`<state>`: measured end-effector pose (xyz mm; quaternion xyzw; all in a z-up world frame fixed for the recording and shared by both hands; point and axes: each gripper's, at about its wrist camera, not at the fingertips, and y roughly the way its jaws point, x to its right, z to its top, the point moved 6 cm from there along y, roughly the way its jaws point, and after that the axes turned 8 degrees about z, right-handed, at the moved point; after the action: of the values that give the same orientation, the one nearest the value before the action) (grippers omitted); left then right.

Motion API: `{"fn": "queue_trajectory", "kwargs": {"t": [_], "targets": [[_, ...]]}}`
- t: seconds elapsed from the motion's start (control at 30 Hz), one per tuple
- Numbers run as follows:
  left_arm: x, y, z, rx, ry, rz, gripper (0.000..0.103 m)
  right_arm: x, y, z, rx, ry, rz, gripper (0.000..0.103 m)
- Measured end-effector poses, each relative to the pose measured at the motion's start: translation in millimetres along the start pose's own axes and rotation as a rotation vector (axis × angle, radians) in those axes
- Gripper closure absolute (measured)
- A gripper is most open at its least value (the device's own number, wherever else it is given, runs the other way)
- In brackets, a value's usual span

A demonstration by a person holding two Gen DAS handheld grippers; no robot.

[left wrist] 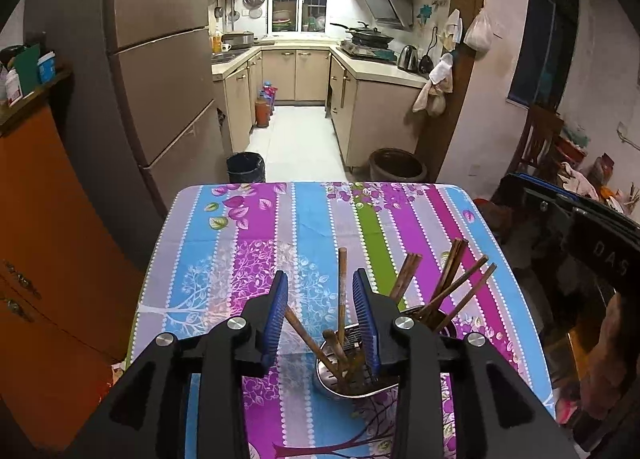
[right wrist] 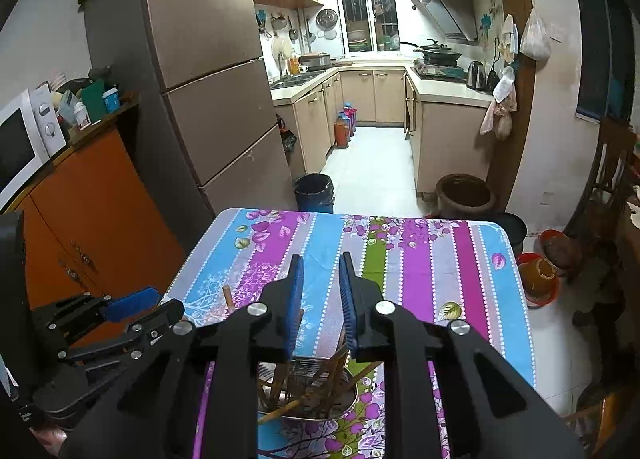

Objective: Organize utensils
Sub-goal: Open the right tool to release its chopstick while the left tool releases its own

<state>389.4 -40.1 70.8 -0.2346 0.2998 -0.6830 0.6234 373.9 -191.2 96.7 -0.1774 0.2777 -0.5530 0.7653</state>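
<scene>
Two grippers are hovering over a table [left wrist: 248, 243] covered in a striped, flowered cloth, with a kitchen lying beyond it. Starting at the left, the left gripper [left wrist: 320, 283] is standing with its blue pads parted and nothing pinched; one chopstick [left wrist: 342, 283] is rising upright in the gap between them without touching either pad, and another is leaning out past the left pad. Just below, a metal utensil holder [left wrist: 352, 375] is sitting on the cloth near the table's close edge, holding that chopstick. Moving right, behind the right finger, a second compartment is holding a bundle of wooden chopsticks [left wrist: 452, 283] that are fanning out up and to the right. Farther right, the right gripper [right wrist: 321, 279] is pointing down at the same holder [right wrist: 308, 391], its pads a narrow gap apart and gripping nothing, while chopsticks are leaning inside the holder beneath it.
</scene>
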Motion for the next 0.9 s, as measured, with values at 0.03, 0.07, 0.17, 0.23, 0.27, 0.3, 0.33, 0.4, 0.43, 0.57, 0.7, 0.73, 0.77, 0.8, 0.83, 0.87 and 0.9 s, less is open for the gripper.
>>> {"fn": "queue_trajectory", "kwargs": {"t": [0.03,0.07,0.17,0.23,0.27,0.3,0.33,0.4,0.43,0.57,0.7,0.73,0.77,0.8,0.83,0.87,0.9], "targets": [[1.3,-0.4,-1.4,0.001,0.005,0.003,0.068,0.3,-0.2,-0.6,0.000,0.001,0.001,0.086],[2.1,-0.9,-2.1,0.003,0.008,0.006,0.068,0.7,-0.5,-1.6,-0.001,0.004,0.004,0.086],[4.3,-3.5,-5.3,0.010,0.018,0.010,0.068,0.4,-0.1,-4.9,-0.005,0.002,0.008,0.086],[4.3,-4.9,-6.3,0.014,0.014,0.012,0.067,-0.1,-0.3,-7.3,-0.007,0.001,0.010,0.086],[4.1,-6.2,-7.3,0.018,0.013,0.014,0.067,-0.3,-1.1,-8.6,-0.008,0.000,0.008,0.086],[4.4,-8.3,-7.7,0.023,0.013,0.018,0.067,-0.4,-1.5,-8.4,-0.006,0.000,0.006,0.086],[4.3,-10.0,-8.4,0.028,0.013,0.023,0.066,-1.0,-2.9,-9.9,-0.004,-0.003,0.003,0.086],[5.4,-15.7,-10.0,0.042,0.015,0.026,0.065,-3.9,-7.6,-14.4,0.002,-0.017,-0.003,0.086],[6.5,-19.5,-12.8,0.047,0.016,0.022,0.064,-5.1,-9.9,-17.1,0.004,-0.022,-0.005,0.086],[10.3,-31.3,-25.0,0.067,0.017,0.023,0.063,-11.7,-18.4,-31.5,0.014,-0.047,-0.022,0.086],[15.8,-40.6,-37.4,0.083,0.025,0.025,0.063,-19.1,-25.8,-47.2,0.025,-0.058,-0.034,0.086],[17.5,-43.6,-41.3,0.087,0.027,0.025,0.063,-21.3,-27.4,-50.9,0.027,-0.068,-0.039,0.086],[18.6,-46.7,-45.1,0.095,0.028,0.031,0.063,-21.6,-29.6,-54.2,0.030,-0.075,-0.041,0.086],[19.8,-48.8,-48.2,0.100,0.027,0.034,0.062,-22.8,-31.4,-57.8,0.031,-0.079,-0.043,0.086],[19.7,-52.0,-51.5,0.108,0.022,0.036,0.061,-24.3,-33.2,-62.6,0.032,-0.079,-0.042,0.086],[18.7,-55.4,-54.8,0.119,0.014,0.046,0.060,-25.0,-35.1,-66.0,0.033,-0.078,-0.041,0.086],[17.4,-57.6,-56.7,0.127,0.009,0.053,0.059,-25.9,-36.6,-69.7,0.034,-0.079,-0.040,0.086]]}}
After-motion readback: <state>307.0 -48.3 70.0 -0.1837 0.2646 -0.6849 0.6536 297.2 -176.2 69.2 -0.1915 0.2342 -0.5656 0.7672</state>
